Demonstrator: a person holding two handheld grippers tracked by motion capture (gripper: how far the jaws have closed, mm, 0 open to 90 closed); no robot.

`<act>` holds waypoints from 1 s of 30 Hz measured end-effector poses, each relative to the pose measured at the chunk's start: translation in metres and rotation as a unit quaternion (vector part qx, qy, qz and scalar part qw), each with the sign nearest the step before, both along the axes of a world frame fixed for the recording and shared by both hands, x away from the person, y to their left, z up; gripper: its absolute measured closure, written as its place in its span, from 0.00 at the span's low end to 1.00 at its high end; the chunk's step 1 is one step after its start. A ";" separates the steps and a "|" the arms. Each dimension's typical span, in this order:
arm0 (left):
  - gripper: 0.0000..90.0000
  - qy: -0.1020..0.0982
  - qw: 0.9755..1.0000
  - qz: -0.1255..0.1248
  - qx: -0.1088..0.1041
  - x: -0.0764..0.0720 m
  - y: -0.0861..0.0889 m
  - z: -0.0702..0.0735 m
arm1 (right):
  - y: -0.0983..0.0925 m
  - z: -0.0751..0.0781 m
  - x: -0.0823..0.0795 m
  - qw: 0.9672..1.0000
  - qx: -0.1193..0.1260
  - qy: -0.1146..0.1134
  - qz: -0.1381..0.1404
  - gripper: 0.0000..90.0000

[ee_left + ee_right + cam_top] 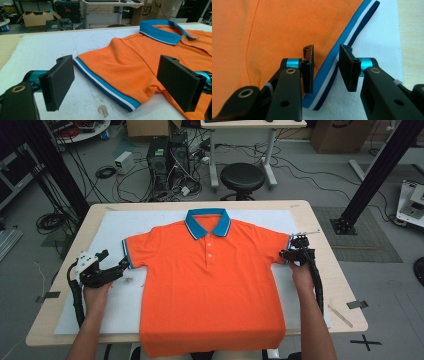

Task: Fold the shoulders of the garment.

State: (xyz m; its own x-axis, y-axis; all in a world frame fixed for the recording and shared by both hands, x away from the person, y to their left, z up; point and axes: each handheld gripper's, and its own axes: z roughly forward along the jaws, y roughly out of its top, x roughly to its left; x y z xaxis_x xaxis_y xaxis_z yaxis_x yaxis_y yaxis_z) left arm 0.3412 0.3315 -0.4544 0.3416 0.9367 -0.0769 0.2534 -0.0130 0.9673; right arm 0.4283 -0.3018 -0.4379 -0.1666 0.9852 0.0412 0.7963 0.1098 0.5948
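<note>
Black jaws of the right gripper are being brought to either side of the striped sleeve hem, half closed with a gap to each pad, so nothing is being pinched yet. Left gripper: jaws are being held spread wide, level with the table, the other striped hem lying between them untouched. Orange polo shirt: it is lying flat and face up on the white sheet, in the middle of the table, collar pointing away from the person, bottom edge hanging slightly over the near edge; its long axis is running from near to far, the sleeves reaching out to left and right. Step judged in hand: both sleeve ends are being taken, probably for folding. Advice: the pads are best closed squarely on the striped band, through both layers, the sheet beneath being left out; both sleeves are best lifted together so the body is not being dragged askew.
</note>
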 end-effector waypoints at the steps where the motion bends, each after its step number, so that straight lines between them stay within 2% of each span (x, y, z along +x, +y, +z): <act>1: 0.16 0.000 1.000 0.000 0.000 0.000 0.000 0.000 | 0.000 0.000 0.000 1.000 0.000 0.000 -0.001 0.74; 3: 0.16 0.000 1.000 0.000 0.000 0.000 0.000 0.000 | 0.000 0.000 0.000 1.000 0.003 0.002 0.000 0.80; 4: 0.16 0.000 1.000 0.000 0.000 0.000 0.000 0.000 | 0.001 0.001 0.000 1.000 0.006 0.003 0.007 0.88; 6: 0.16 0.000 1.000 0.001 0.000 0.000 0.000 0.000 | 0.003 0.001 0.000 1.000 0.001 0.002 0.014 0.92; 9: 0.16 0.000 1.000 0.000 -0.001 0.000 0.000 0.000 | 0.006 0.003 0.000 1.000 -0.008 0.000 0.015 0.93; 12: 0.16 0.000 1.000 0.000 -0.002 0.000 0.000 0.000 | 0.009 0.010 -0.003 0.999 -0.013 -0.026 0.015 0.93; 14: 0.16 0.001 1.000 0.000 -0.001 0.000 0.000 0.000 | 0.016 0.020 -0.004 0.998 -0.011 -0.045 0.032 0.93; 15: 0.16 0.002 1.000 0.000 -0.001 0.000 0.000 0.000 | 0.016 0.020 -0.004 0.998 -0.011 -0.045 0.032 0.93; 17: 0.16 0.002 1.000 0.000 0.000 0.000 0.000 0.000 | 0.025 0.028 -0.005 0.997 -0.006 -0.060 0.048 0.93; 20: 0.16 0.001 1.000 -0.001 0.002 0.000 0.000 0.000 | 0.044 0.036 -0.003 0.995 -0.012 -0.066 0.077 0.93; 23: 0.16 0.000 1.000 -0.002 0.002 0.000 0.000 0.000 | 0.053 0.038 -0.002 0.994 -0.015 -0.068 0.088 0.93; 30: 0.16 0.000 1.000 -0.004 0.001 0.000 0.000 0.000 | 0.075 0.034 0.002 0.992 -0.015 -0.057 0.108 0.93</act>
